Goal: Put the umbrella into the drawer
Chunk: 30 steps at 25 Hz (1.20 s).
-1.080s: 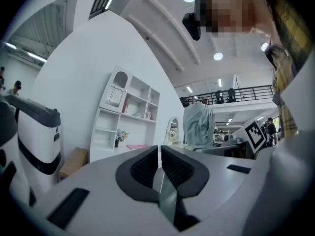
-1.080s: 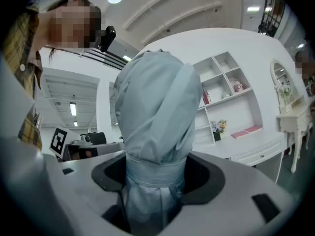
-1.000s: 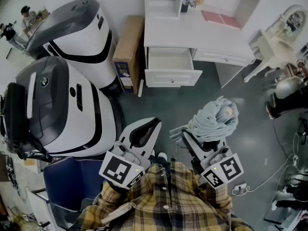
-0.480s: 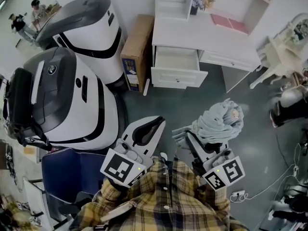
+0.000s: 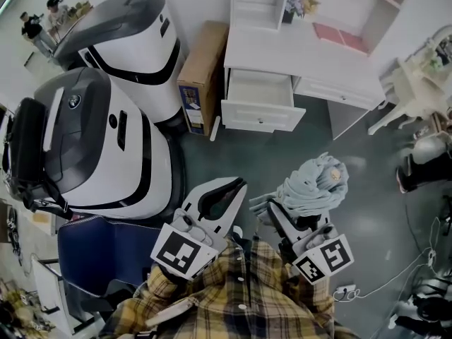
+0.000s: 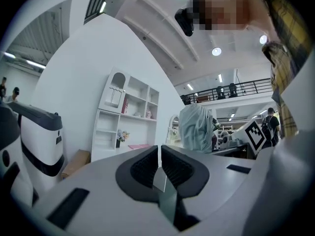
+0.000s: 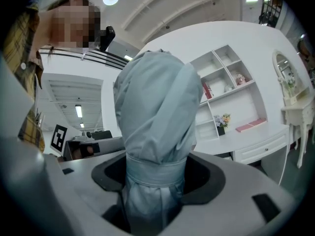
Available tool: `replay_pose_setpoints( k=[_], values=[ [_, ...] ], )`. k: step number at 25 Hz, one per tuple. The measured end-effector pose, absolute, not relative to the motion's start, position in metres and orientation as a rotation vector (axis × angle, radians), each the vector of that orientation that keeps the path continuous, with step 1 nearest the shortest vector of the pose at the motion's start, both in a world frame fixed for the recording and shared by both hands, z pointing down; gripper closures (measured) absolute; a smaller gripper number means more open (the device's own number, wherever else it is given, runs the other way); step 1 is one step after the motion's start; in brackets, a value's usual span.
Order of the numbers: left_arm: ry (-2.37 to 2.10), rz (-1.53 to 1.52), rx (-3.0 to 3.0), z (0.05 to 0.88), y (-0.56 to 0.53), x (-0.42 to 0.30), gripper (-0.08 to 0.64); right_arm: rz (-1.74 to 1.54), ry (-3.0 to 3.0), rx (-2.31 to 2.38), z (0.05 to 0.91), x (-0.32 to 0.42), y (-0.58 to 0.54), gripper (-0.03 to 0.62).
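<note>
A folded pale blue umbrella (image 5: 311,182) stands bunched upright in my right gripper (image 5: 293,214), low right of centre in the head view. In the right gripper view the jaws are shut on the umbrella (image 7: 155,117) at its strap, and the right gripper (image 7: 157,167) holds the cloth on both sides. My left gripper (image 5: 239,183) hovers beside it over the grey floor. Its pads nearly touch with nothing between them, as the left gripper view shows the left gripper (image 6: 160,150). The white desk's left drawer (image 5: 258,116) stands pulled out, well ahead of both grippers.
Two large white-and-grey machines (image 5: 106,140) fill the left side. A cardboard box (image 5: 198,76) leans beside the desk. A blue chair (image 5: 99,260) is at the lower left. A white dressing table (image 5: 417,83) stands at the right, and a cable with a power strip (image 5: 346,288) lies nearby.
The desk and open drawer have shifted a little right and nearer in the head view. Both grippers keep their hold and spacing, and the umbrella stays in the right one.
</note>
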State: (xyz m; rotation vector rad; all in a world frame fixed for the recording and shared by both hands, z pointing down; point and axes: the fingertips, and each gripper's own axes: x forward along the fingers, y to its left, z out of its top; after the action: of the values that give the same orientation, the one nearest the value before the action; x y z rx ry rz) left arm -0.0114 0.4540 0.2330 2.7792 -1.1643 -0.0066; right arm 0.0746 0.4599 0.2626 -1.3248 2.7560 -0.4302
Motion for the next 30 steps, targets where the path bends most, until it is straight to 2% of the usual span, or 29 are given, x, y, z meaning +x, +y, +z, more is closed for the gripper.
replay_pose_setpoints(
  k=[9, 30],
  values=[
    [-1.153, 0.019, 2.773, 0.24, 0.406, -0.018, 0.523, -0.474, 2.767, -1.304, 0.271, 0.062, 0.414, 0.285],
    [-1.042, 0.01, 2.79, 0.234, 0.181, -0.078, 0.523, -0.482, 2.723, -1.411, 0.258, 0.007, 0.198, 0.285]
  ],
)
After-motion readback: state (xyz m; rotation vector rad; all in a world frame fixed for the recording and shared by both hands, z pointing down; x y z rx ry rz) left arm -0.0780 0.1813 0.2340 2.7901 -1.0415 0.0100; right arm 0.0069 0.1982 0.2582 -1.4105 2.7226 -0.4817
